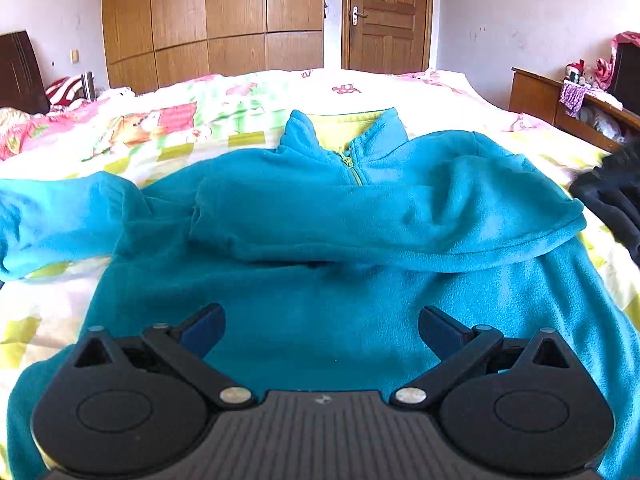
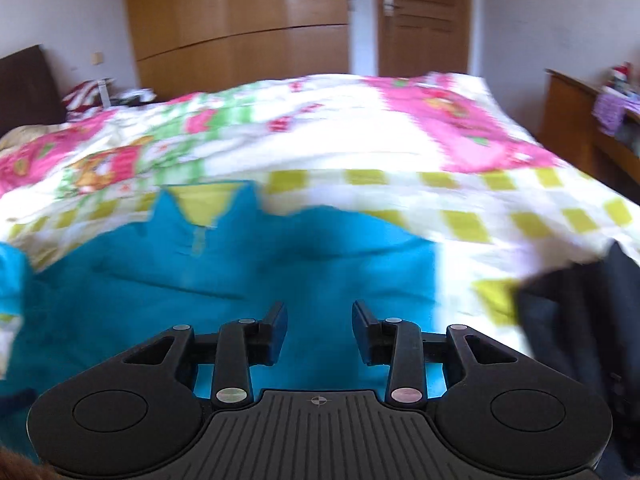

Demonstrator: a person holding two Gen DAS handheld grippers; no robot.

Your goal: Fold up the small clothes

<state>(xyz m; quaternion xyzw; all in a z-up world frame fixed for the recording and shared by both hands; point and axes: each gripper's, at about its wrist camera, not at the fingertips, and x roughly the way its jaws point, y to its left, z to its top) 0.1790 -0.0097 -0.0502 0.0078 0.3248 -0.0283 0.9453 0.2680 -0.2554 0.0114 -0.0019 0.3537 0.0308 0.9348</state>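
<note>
broadly, i see the bed under its patchwork quilt serving as my folding surface, wide and flat enough to spread a garment whole. on it the teal fleece pullover lies front up, collar and short zip toward the wardrobe, hem toward me. one sleeve is laid across the chest, which i take as the first fold done, while the other sleeve trails out over the quilt, not yet brought in. a dark garment waits at the quilt's edge, probably next in line. my left gripper hangs over the lower body of the fleece with its jaws spread wide and nothing between them, ready for the hem or the loose sleeve. my right gripper sits over the fleece's side, jaws partly apart and empty; that view is smeared.
</note>
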